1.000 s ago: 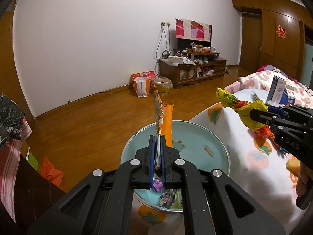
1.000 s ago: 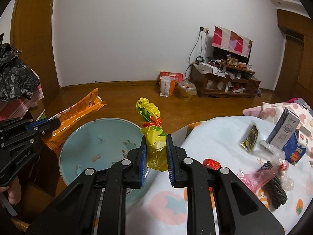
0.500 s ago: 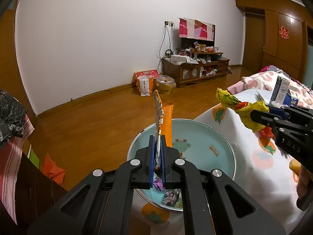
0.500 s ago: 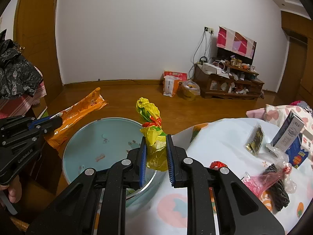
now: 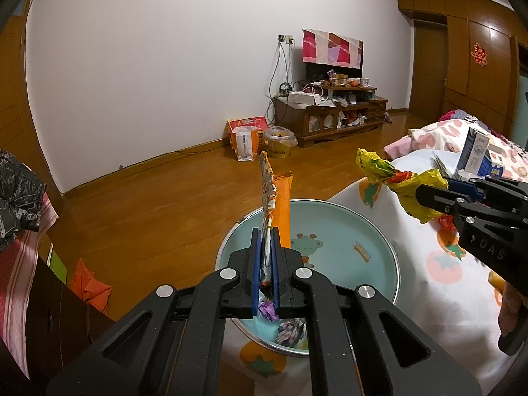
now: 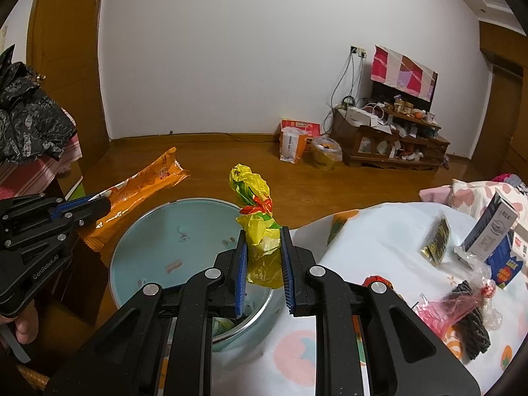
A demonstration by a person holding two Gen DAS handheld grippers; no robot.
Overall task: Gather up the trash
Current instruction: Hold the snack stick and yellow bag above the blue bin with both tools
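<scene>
My left gripper [image 5: 266,237] is shut on a long orange snack wrapper [image 5: 275,198] and holds it upright over the light blue basin [image 5: 343,231]. The wrapper also shows in the right wrist view [image 6: 138,194]. My right gripper [image 6: 264,241] is shut on a crumpled yellow wrapper [image 6: 257,224] and holds it above the basin's [image 6: 148,231] right rim. That wrapper also shows in the left wrist view [image 5: 396,178]. Small crumpled wrappers [image 5: 290,330] lie in the basin's near side.
The basin sits at the edge of a table with a white fruit-print cloth [image 6: 379,237]. On the cloth lie a pink bag with a dark item [image 6: 462,307], a gold packet [image 6: 435,241], a red scrap [image 6: 376,280] and boxes [image 6: 495,227]. Wooden floor lies beyond.
Both grippers have drifted slightly, with the basin shifting right in the left wrist view. Each still holds its wrapper over the basin.
</scene>
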